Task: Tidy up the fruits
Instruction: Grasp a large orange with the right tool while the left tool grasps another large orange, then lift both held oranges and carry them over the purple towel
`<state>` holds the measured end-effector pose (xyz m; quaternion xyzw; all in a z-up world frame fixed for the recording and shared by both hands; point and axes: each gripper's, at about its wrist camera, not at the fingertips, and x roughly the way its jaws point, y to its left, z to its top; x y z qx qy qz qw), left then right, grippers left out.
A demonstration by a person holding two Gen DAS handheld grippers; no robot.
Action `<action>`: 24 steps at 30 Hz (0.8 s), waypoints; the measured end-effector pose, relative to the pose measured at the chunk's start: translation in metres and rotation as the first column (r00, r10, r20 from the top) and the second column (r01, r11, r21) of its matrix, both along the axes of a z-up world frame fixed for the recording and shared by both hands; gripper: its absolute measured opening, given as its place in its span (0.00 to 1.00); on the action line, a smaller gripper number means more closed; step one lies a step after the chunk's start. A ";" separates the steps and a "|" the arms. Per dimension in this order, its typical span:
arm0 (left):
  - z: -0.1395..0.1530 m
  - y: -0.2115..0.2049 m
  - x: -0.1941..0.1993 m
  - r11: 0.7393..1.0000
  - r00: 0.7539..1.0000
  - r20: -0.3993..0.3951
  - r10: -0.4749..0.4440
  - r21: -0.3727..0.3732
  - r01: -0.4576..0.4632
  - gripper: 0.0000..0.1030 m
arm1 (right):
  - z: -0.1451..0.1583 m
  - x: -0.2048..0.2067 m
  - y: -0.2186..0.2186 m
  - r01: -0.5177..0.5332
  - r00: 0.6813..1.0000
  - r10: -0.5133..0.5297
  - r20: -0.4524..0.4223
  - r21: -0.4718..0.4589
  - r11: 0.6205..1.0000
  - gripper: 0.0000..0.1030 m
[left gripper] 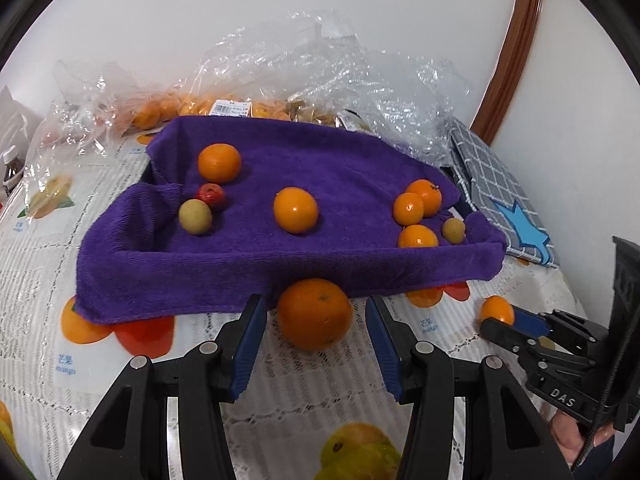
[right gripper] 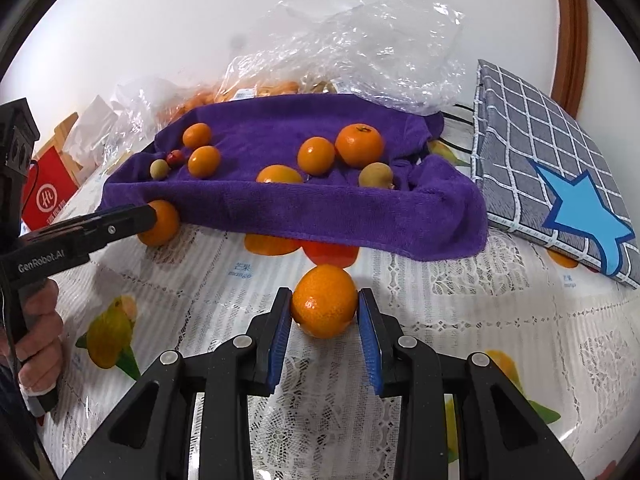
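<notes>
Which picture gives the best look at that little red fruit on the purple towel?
The left wrist view: the little red fruit sits fairly close and unobstructed, touching a green fruit on the purple towel. The right wrist view shows it smaller and farther away.

Purple towel (left gripper: 320, 248) carries orange fruits (left gripper: 295, 210), two yellow-green (left gripper: 195, 217), one red (left gripper: 211, 196). White lace-patterned desk (right gripper: 460, 308) shows printed fruit. Grey cushion (right gripper: 532, 140) has white checks, blue star (right gripper: 580, 216).

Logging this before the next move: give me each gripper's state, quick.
Left gripper: jaws open, either side of an orange on the table, pads not touching it.
Right gripper: shut on a smaller orange.
</notes>
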<state>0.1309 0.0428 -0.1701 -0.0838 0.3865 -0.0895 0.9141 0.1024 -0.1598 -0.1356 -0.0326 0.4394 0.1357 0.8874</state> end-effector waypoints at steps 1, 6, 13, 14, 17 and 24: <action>-0.001 -0.002 0.002 1.000 1.000 -0.010 0.001 0.008 -0.001 0.48 | 0.000 0.000 -0.001 0.006 1.000 -0.006 0.001 0.002 1.000 0.32; -0.008 -0.001 0.010 1.000 0.998 -0.058 0.008 0.007 -0.007 0.47 | -0.001 0.001 -0.003 0.025 1.000 -0.025 -0.007 0.012 1.000 0.32; -0.008 0.002 0.007 1.000 0.999 -0.048 0.001 -0.024 -0.002 0.39 | -0.001 0.002 -0.005 0.039 0.999 -0.039 -0.014 0.033 0.999 0.32; -0.008 0.002 0.007 1.000 0.999 -0.046 -0.001 -0.030 -0.001 0.39 | -0.001 0.002 -0.006 0.043 0.999 -0.043 -0.014 0.035 0.998 0.32; -0.006 0.003 0.005 0.999 0.999 -0.037 0.002 -0.034 -0.003 0.38 | -0.001 0.002 -0.005 0.044 0.999 -0.044 -0.009 0.029 0.999 0.32; -0.001 0.009 0.000 0.998 0.999 -0.005 0.034 -0.056 -0.034 0.38 | 0.000 0.000 -0.004 0.031 1.000 -0.031 -0.002 0.035 0.999 0.32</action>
